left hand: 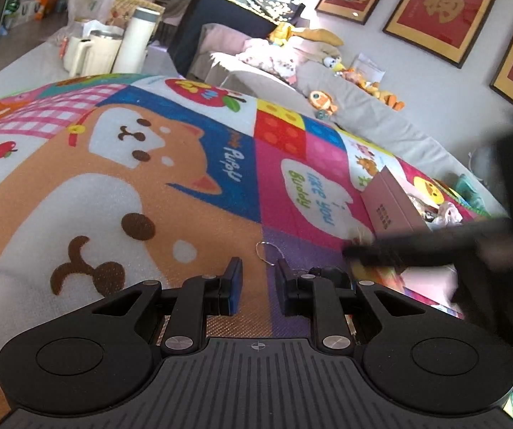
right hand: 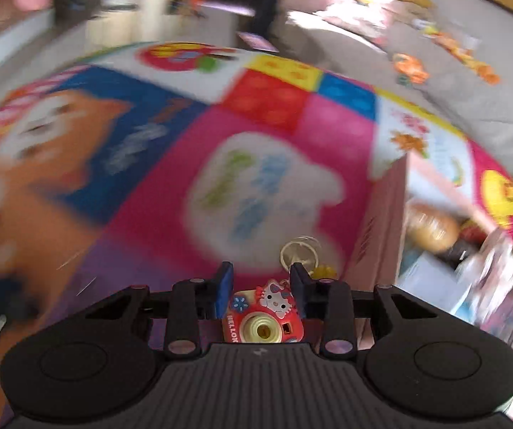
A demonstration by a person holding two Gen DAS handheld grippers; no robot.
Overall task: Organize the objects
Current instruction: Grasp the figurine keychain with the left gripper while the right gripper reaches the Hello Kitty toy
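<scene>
While my right gripper (right hand: 260,287) has its fingers clamped on the red toy camera (right hand: 264,316), the one relation I care about is where the pink box (right hand: 381,236) sits from those fingers: ahead and to the right, close by, its near wall rising just beyond the right fingertip. The toy sits low between the pads, lens facing back toward the wrist camera, with a clear ring and a small yellow charm (right hand: 322,271) showing just past the fingertips; I cannot tell whether they are attached to the toy. The right wrist view is heavily smeared, so I judge the hand is in motion. The box already holds a jumble of things, among them something round and brown (right hand: 431,230), though the blur keeps me from naming them. My left gripper (left hand: 258,279) hovers low over the cartoon play mat (left hand: 120,164) with its fingers apart and nothing between them; a thin wire ring (left hand: 265,250) lies on the mat just ahead of them. From that side the same box is well off to the right, partly behind the dark blurred streak of the other tool, so the right hand is clearly the nearer one. I would carry the toy rightward over the box wall before opening.
</scene>
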